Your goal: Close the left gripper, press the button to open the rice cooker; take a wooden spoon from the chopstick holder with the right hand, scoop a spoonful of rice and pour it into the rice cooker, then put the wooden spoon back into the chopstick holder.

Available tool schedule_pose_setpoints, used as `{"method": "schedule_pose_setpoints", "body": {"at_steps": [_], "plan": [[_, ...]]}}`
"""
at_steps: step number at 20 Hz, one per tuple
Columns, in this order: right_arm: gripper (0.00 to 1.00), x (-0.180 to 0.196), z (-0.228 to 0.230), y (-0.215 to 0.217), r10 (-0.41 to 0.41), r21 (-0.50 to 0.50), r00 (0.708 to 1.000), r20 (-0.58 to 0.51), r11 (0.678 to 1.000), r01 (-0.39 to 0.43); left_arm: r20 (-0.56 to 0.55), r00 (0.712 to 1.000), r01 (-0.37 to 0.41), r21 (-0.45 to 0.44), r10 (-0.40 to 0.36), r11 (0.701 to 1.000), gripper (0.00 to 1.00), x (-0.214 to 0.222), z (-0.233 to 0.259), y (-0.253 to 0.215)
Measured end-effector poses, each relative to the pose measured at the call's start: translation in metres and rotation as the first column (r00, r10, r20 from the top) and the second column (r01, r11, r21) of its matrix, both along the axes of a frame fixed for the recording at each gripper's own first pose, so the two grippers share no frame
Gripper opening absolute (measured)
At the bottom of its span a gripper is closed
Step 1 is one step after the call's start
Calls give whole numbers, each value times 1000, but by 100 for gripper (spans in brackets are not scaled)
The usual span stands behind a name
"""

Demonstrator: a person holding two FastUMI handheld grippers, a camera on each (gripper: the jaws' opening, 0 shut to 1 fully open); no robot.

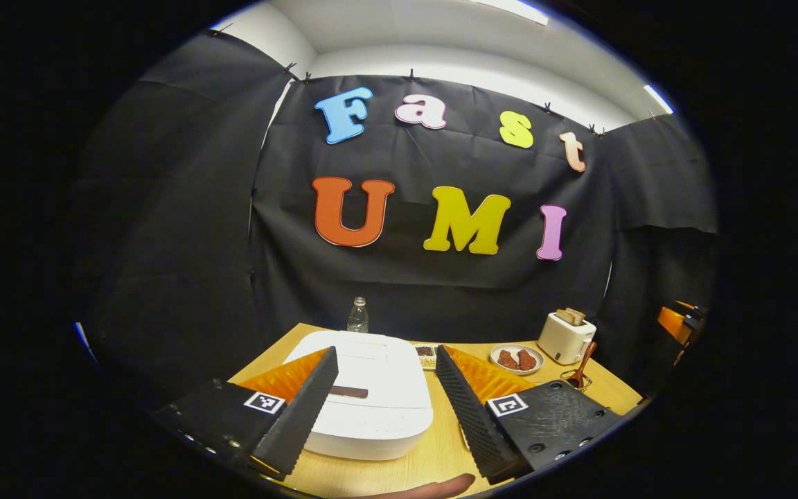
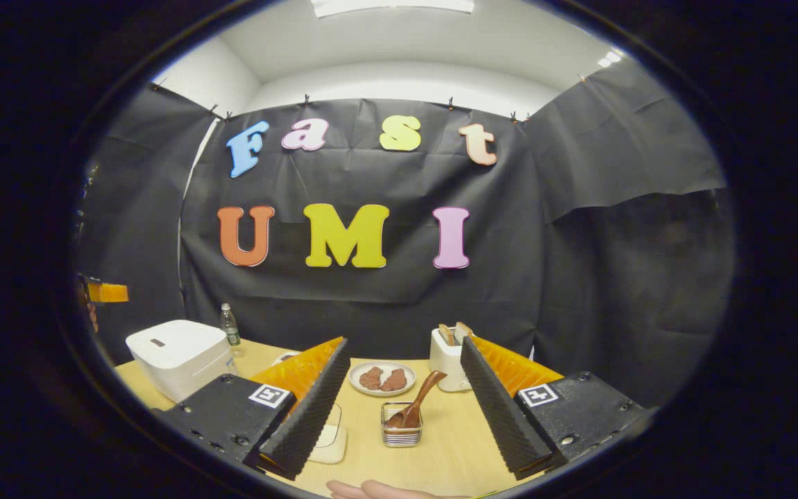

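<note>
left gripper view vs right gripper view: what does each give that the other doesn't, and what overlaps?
Left gripper view: the rice cooker close up between the fingers of the open left gripper, lid shut, dark button plain on top.
Right gripper view: the chopstick holder just ahead of the open right gripper, the wooden spoon leaning in it, and a white container partly behind one finger.
Both: cooker, spoon in holder, water bottle, plate, toaster, table.

Wooden table — rice cooker, toaster, plate, chopstick holder
</note>
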State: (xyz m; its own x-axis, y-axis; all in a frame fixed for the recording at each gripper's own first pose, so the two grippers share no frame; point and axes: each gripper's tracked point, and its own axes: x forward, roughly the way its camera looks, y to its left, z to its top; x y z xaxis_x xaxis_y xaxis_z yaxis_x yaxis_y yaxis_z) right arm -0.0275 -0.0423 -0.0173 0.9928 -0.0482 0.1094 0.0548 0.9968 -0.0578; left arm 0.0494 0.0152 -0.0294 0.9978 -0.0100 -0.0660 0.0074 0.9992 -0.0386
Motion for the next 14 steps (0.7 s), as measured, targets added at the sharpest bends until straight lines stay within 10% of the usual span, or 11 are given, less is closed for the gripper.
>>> {"method": "schedule_pose_setpoints", "body": {"at_steps": [4, 7, 9, 14], "plan": [[99, 5, -11, 2, 22, 6, 1000, -17, 1000, -22, -35, 999, -41, 15, 41, 999, 84, 16, -15, 19], [100, 5, -15, 5, 31, -13, 999, -7, 999, -32, -73, 995, -71, 20, 72, 997, 18, 26, -24, 28], [99, 6, -21, 7, 41, -22, 999, -15, 999, -42, -94, 993, -63, 20, 65, 998, 0, 35, -32, 28], [99, 10, -25, 9, 41, -38, 999, -19, 998, -42, -209, 975, -62, 54, 72, 997, 0, 61, -66, 29]]}}
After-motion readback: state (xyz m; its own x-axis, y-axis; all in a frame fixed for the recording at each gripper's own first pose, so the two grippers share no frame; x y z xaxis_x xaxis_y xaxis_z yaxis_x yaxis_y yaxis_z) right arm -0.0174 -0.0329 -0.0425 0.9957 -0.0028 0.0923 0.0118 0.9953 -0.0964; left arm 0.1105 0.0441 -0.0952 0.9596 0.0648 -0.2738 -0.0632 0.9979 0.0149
